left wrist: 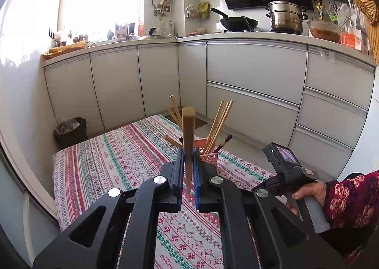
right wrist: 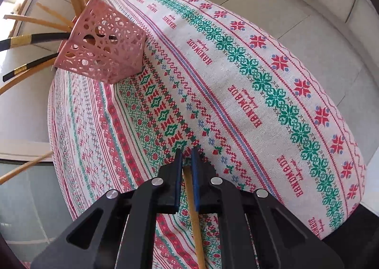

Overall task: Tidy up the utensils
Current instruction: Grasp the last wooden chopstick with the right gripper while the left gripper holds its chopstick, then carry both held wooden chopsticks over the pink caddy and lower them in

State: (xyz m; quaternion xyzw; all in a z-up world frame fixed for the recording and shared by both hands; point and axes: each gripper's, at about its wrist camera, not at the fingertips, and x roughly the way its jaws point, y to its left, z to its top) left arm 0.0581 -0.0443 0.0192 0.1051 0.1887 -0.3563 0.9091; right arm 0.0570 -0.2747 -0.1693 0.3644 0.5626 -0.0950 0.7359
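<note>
Chopstick (left wrist: 188,136) stands upright, pinched in the left gripper (left wrist: 188,162); right gripper (right wrist: 186,162) pinches another chopstick (right wrist: 193,209) near the pink holder (right wrist: 104,48)

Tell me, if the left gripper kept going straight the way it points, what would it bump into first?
Probably the pink holder full of chopsticks, standing on the tablecloth just ahead and slightly to the side. The left gripper is shut on a wooden chopstick. Depth is hard to judge, so it might pass just beside it.
</note>
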